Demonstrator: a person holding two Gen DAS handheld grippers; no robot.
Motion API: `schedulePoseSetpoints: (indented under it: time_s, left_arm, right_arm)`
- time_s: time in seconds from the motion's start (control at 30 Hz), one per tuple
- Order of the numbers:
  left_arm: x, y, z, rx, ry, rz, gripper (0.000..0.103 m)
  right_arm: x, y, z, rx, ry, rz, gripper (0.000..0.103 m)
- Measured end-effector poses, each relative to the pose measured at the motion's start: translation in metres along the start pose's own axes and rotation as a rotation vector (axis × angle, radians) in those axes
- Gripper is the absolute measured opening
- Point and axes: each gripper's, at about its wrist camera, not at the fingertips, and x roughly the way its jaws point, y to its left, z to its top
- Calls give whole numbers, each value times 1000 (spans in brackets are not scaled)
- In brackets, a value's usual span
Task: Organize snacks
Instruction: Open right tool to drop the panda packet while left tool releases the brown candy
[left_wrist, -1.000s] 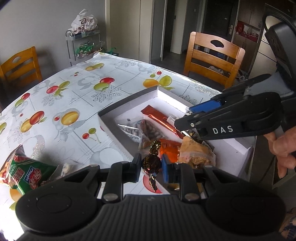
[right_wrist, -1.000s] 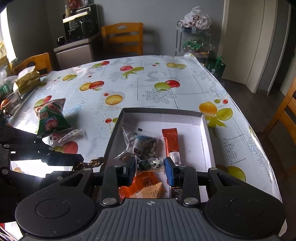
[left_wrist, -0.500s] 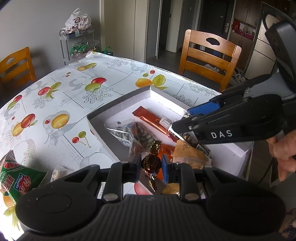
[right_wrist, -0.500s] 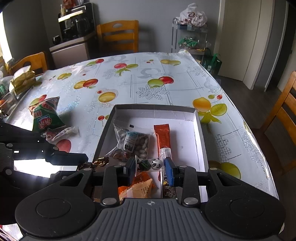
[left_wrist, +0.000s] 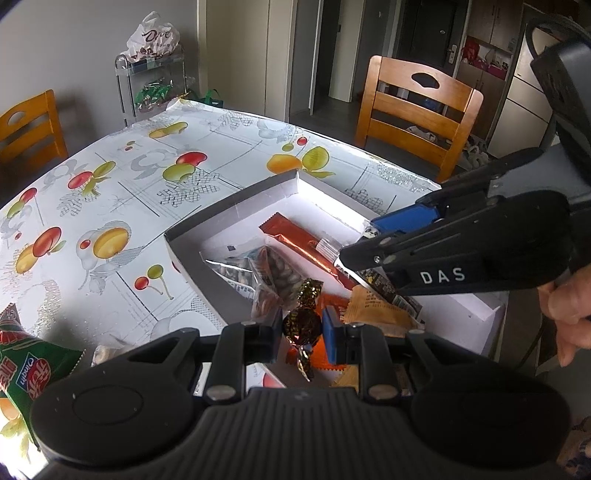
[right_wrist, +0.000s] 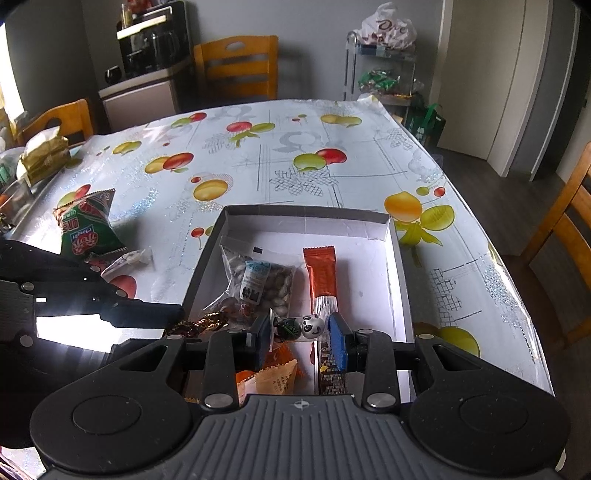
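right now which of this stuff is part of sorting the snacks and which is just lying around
Part of the job:
- shallow white cardboard box
- gold-brown foil-wrapped candy, in left gripper
- small panda-print candy, in right gripper
- green crinkly snack bag, on tablecloth
- long orange wrapped bar, in box
- clear bag of nuts, in box

Lying about:
- wooden chair
- white plastic bag on metal rack

Gold-brown candy (left_wrist: 302, 325) — in left gripper (left_wrist: 303, 332)

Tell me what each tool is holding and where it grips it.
Left tool pinches the brown candy across its round middle. Right tool pinches the panda candy by its two ends.
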Motion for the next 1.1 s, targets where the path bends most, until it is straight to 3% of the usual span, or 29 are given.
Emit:
schedulePoseSetpoints:
  time_s: [0.67,0.73,0.8,1.1]
  left_arm:
    - [13,-3,3,-15,15,-42,21]
    - [13,-2,3,-17,14,-35,23]
    - [12,-1,3,-17,11,-24,36]
    - [6,0,2,-18,-8,-22,49]
  right_arm:
    - [16,-5,2,-5,48,-3,39]
    - [16,-4,3,-9,48,-3,39]
    - [16,-3,2,-12,48,-7,41]
    - [12,-3,4,-6,35,-16,46]
